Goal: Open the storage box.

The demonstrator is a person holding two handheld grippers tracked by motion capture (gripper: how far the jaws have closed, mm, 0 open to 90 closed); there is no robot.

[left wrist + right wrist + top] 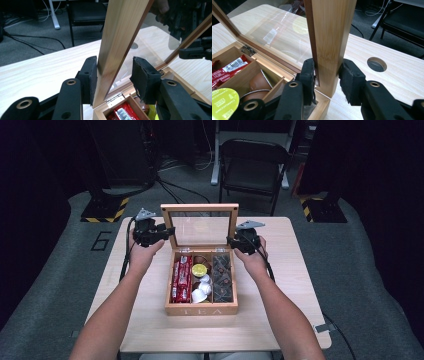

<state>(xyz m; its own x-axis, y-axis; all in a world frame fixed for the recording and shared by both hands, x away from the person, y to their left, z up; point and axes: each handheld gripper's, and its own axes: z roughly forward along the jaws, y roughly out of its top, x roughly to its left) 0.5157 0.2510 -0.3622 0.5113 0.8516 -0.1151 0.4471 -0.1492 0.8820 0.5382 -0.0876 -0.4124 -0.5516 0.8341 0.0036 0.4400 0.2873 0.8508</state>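
A wooden tea box (201,309) stands mid-table with its glass lid (200,208) raised upright. My left gripper (167,231) is at the lid's left frame rail (120,37). In the left gripper view the rail sits between the jaws of the left gripper (115,66): one pad (92,75) touches it and the other pad (142,75) stands off with a gap. My right gripper (231,241) is at the lid's right rail (332,30). In the right gripper view the right gripper (328,68) has both pads pressed on that rail near the hinge end.
The box holds red packets (182,279), a yellow capsule (199,269), white cups (201,290) and dark sachets (222,277). The table (280,320) has a round hole (376,64) behind the lid. A black folding chair (252,162) stands beyond the far edge.
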